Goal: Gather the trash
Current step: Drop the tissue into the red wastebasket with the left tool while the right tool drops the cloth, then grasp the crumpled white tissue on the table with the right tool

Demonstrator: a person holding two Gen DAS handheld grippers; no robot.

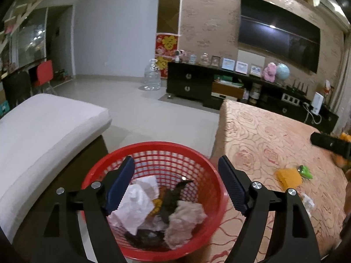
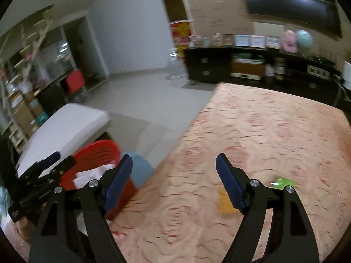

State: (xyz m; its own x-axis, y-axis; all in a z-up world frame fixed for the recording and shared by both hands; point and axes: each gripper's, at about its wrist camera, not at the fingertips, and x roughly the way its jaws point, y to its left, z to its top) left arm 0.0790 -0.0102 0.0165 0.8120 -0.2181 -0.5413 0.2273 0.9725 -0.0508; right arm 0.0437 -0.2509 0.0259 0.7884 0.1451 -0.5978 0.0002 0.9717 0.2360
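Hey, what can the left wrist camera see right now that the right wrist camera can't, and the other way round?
Only the left wrist view looks into the red basket, showing the crumpled paper and dark scraps inside, plus a clear wrapper on the table. Only the right wrist view shows a light blue object behind the basket and the left hand-held gripper from the side. Both show the rose-patterned tablecloth, the orange piece, the green wrapper, and open, empty jaws on their own hand-held gripper.

Black left gripper, ribbed blue jaws, silver screws.
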